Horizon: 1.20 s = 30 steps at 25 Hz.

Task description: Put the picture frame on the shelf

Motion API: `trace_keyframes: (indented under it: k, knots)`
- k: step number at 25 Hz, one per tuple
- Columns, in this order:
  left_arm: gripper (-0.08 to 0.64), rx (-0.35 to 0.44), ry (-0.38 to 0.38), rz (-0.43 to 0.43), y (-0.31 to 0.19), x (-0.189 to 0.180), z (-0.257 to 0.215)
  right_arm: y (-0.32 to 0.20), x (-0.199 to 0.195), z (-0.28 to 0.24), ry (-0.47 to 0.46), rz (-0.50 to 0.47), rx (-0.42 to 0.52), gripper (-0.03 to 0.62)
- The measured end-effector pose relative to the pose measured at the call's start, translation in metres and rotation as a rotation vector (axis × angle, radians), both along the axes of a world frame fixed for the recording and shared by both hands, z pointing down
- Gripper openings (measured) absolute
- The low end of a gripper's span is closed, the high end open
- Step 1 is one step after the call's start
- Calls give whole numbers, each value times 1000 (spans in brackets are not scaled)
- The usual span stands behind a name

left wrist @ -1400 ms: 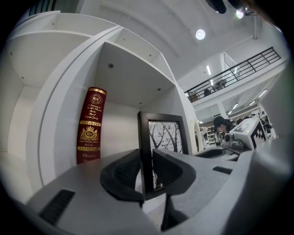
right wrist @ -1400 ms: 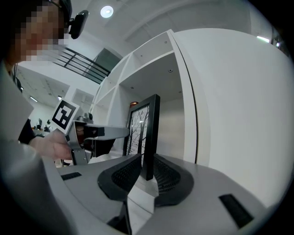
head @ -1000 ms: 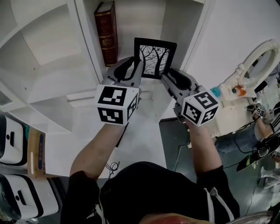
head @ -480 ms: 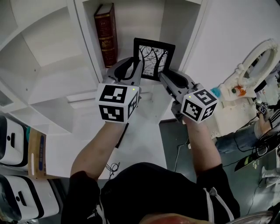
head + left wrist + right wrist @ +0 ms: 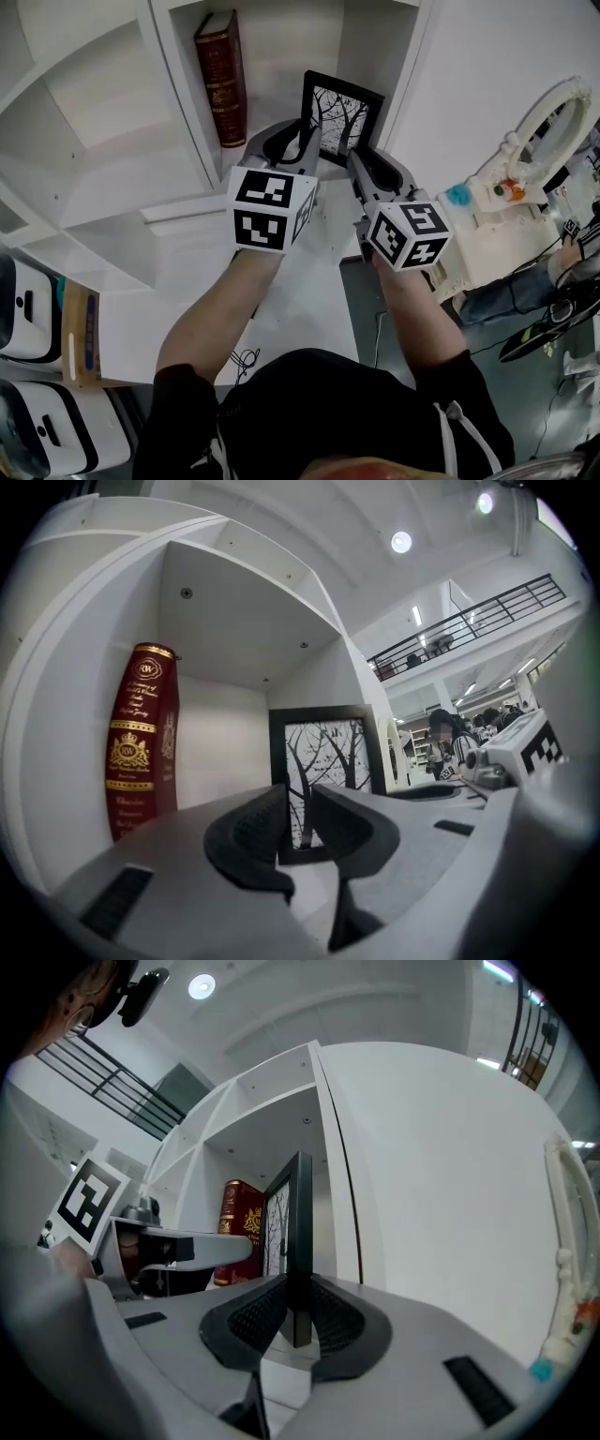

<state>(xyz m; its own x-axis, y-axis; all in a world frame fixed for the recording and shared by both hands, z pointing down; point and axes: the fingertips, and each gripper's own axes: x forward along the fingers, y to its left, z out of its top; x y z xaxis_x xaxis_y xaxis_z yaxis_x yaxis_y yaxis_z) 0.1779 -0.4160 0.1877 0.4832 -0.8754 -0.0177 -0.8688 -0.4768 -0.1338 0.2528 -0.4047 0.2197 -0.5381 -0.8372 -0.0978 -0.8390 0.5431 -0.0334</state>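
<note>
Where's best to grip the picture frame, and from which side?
Take the picture frame by its thin right edge, from the shelf front. It stands upright, edge-on to the right claw, which has just closed on its front and back.

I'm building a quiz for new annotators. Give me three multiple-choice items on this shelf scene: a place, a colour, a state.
1. The red book stands: A) left of the picture frame; B) right of it; C) on top of it.
2. The frame's border is: A) white; B) black; C) red.
3. The right gripper is: A) open, empty; B) shut on the frame; C) shut on the book.
Key: 1 A, both gripper views show the book at the frame's left; 2 B, a black border rings the tree print; 3 B, its jaws, which have just been closing, pinch the frame's edge.
</note>
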Motion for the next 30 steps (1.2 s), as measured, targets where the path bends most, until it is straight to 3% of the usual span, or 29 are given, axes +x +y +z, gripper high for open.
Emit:
trace_keyframes:
  k: [4,14,19,22,30]
  knots:
    - [89,-7,-18,47,3,21,0,0,2,-1,5,59,5,83]
    - [89,-69,-21,140,-10,52,2,4,3,0,69,52,35,84]
    - [81,-64,-28,133,-19,61,-1,5,3,-5,230,137,134,92]
    - [61,-83,-22,125,-27,62,1,6,-5,-3,323,135,161,97]
    - [58,-85,-32,149,-28,70,0,9,1,-5,280,140,173,97]
